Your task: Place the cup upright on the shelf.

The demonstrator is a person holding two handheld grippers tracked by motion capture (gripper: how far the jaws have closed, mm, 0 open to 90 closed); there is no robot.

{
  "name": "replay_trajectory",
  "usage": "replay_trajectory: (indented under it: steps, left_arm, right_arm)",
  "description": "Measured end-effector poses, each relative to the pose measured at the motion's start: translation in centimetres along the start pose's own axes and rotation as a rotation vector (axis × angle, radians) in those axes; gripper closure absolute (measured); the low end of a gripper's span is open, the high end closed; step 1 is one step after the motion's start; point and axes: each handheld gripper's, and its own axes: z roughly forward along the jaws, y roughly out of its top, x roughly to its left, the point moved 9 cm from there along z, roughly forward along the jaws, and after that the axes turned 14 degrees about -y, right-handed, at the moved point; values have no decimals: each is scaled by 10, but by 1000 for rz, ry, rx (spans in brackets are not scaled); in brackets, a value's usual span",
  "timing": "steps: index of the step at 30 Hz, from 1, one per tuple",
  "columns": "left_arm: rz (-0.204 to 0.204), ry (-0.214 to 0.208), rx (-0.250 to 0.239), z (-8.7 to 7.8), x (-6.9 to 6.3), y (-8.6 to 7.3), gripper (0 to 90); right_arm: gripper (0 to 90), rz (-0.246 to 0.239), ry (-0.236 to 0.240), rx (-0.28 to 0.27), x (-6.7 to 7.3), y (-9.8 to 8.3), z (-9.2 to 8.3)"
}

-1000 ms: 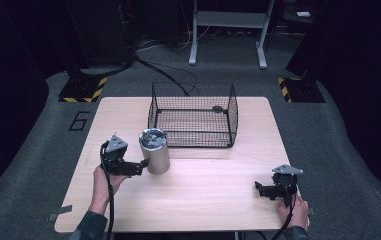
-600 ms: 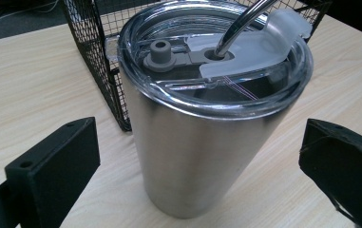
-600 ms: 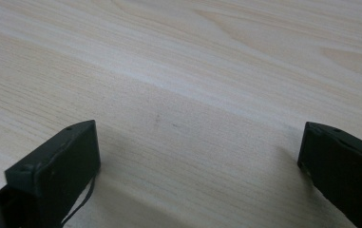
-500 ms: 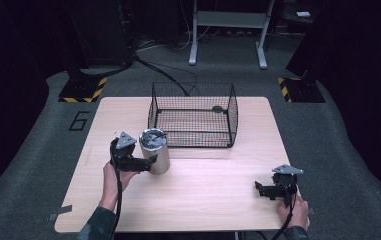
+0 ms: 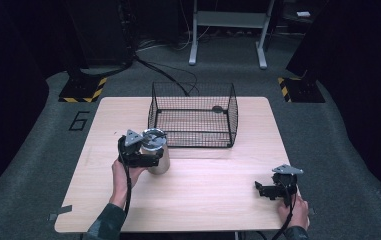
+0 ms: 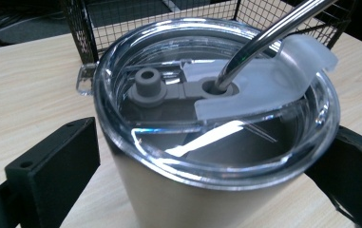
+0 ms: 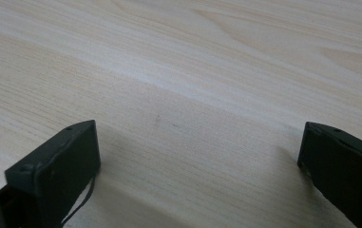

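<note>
Since half a second ago the left gripper [image 5: 154, 159] has been brought in around the tumbler [image 5: 156, 156], jaws spread wide either side, not yet clamped; it stands upright on the table [image 5: 213, 190] just before the wire basket [image 5: 193, 115]; the right gripper [image 5: 264, 189] is kept wide open, resting near the table's right front corner.

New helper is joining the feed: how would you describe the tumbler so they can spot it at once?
On the wooden table, find the black wire basket at the back. Just outside its front-left corner stands the tumbler, between the left gripper's jaws: a pale metal cup with a clear lid and a steel straw.
</note>
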Motion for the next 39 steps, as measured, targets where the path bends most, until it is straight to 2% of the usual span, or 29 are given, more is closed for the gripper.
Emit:
replay_trajectory:
  steps: [6, 7, 15, 22, 26, 32, 39]
  left_arm:
    - [6, 10, -3, 4, 0, 3, 0]
    - [-2, 22, -16, 6, 0, 3, 0]
    - [-8, 32, -29, 15, 0, 4, 0]
    - [-20, 63, -62, 20, 2, 5, 14]
    - [-25, 72, -61, 23, 2, 4, 18]
    - [-11, 87, -64, 24, 2, 5, 34]
    - [-1, 77, -52, 23, 3, 4, 40]
  right_arm:
    - [0, 0, 0, 0, 0, 0, 0]
    - [0, 0, 0, 0, 0, 0, 0]
    - [0, 0, 0, 0, 0, 0, 0]
    - [0, 0, 0, 0, 0, 0, 0]
    - [0, 0, 0, 0, 0, 0, 0]
    - [0, 0, 0, 0, 0, 0, 0]
    - [0, 2, -1, 0, 0, 0, 0]
